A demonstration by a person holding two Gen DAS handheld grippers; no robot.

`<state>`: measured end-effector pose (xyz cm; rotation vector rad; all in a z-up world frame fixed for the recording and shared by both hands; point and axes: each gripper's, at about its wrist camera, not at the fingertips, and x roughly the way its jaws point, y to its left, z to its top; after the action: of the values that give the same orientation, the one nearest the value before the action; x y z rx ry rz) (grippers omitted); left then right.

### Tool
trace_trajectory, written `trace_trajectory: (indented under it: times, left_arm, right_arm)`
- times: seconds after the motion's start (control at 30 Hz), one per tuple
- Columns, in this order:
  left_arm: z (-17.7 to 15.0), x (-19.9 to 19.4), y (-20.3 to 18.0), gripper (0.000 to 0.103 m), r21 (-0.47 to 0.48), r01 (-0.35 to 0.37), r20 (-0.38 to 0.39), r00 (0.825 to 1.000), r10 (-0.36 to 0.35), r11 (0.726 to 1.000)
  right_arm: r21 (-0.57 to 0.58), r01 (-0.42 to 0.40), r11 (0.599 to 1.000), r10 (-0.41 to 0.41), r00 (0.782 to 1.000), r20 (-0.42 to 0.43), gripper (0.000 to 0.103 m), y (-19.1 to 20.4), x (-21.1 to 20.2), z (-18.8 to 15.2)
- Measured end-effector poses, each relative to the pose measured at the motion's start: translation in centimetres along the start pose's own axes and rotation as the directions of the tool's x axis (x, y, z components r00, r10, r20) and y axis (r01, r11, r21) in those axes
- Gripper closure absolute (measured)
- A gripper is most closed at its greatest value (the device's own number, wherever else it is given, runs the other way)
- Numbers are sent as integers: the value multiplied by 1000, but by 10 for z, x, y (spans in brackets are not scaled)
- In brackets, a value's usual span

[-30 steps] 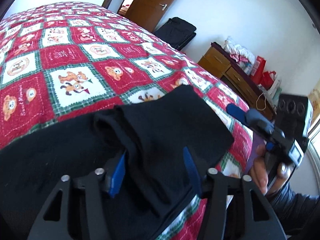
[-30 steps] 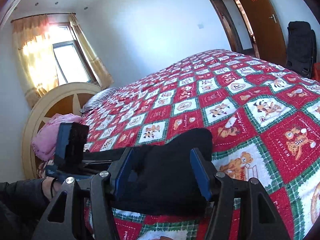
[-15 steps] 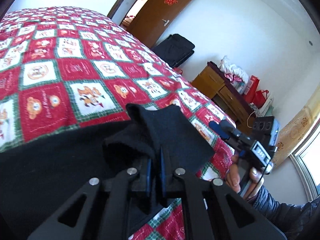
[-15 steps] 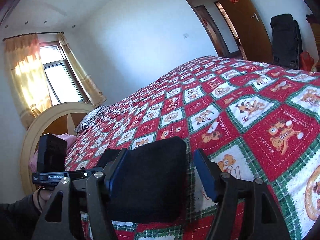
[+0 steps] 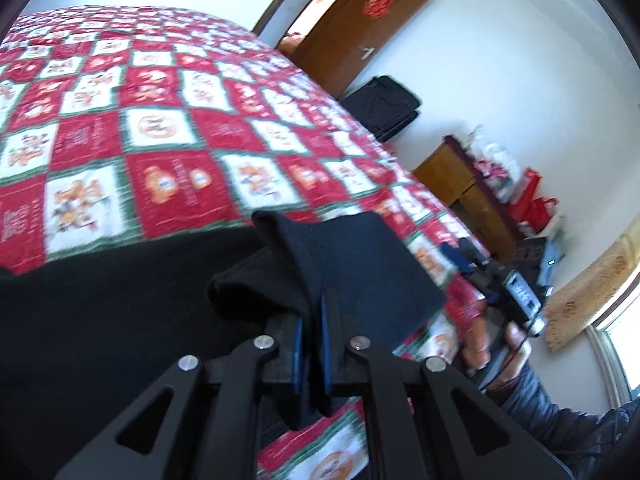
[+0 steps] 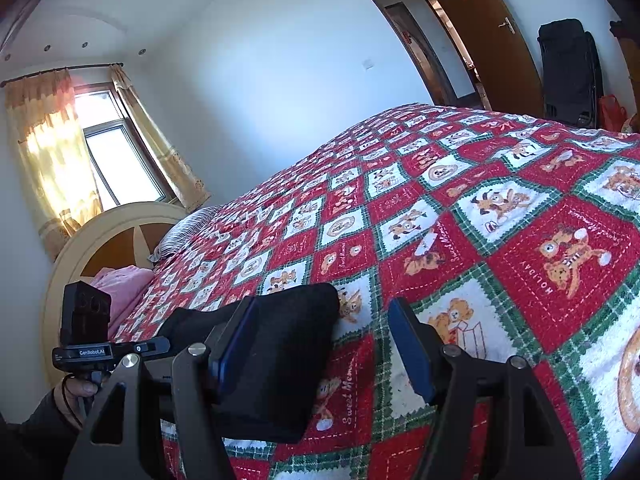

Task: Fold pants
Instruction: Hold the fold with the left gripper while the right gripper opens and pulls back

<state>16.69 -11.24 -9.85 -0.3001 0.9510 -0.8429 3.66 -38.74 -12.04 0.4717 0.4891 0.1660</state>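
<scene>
Black pants [image 5: 120, 320] lie on the near part of a red, white and green teddy-bear quilt [image 5: 160, 140]. My left gripper [image 5: 311, 320] is shut on a raised fold of the pants, and the cloth hangs from its blue pads. In the right wrist view the pants' end [image 6: 280, 360] rests on the quilt [image 6: 480, 220]. My right gripper [image 6: 323, 308] is open around that end. The cloth lies against its left pad [image 6: 236, 344], while bare quilt shows beside the right pad [image 6: 412, 352]. A hand [image 5: 480, 344] holds the right gripper at the bed's edge.
A brown door [image 5: 360, 32] and a black suitcase [image 5: 384, 104] stand past the bed's far end. A wooden dresser [image 5: 460, 184] carries red bags. At the head are a round headboard [image 6: 120, 232], a pink cloth [image 6: 120, 284] and a curtained window [image 6: 116, 160].
The left jaws closed on a fold of the pants and lifted it across the bed. The right jaws widened a little, and the cloth now sits toward their left side.
</scene>
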Motion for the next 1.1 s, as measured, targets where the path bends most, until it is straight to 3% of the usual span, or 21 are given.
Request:
trace_trajectory:
  times: [0.2,0.33,0.47,0.53,0.6,0.8,0.97,1.1]
  left_arm:
    - [-10,5,14,96,27,-73,-6,997,73,997]
    - [-11,1,23,96,11,-68,5,998,68,998]
    - [-11,2,30,95,5,-70,8,998,70,998]
    - [-10,3,37,95,-10,-75,10,997,75,997]
    - [-12,2,41,95,-16,-78,11,997,78,997]
    - [-14,-8,35,95,1,-62,22,998,62,998]
    - [-11,-13,19,95,69,-85,41,996,82,994]
    - [-16,-6,24,95,84,-119,25,993,117,989]
  right_arm:
    - [-17,-12,1000,11,1000,-27,35,5,4,-2]
    - [-149,-114,982,99,989,-106,35,38,10,-13]
    - [-312,-232,921,146,950,-275,35,89,29,-43]
    - [-370,-212,904,72,932,-356,35,102,43,-58]
    - [-366,-192,911,3,888,-459,35,102,62,-71]
    - [-366,-202,908,17,892,-452,35,101,53,-67]
    - [-361,-223,905,57,906,-419,35,115,48,-55]
    - [-364,-259,895,92,904,-418,35,131,53,-53]
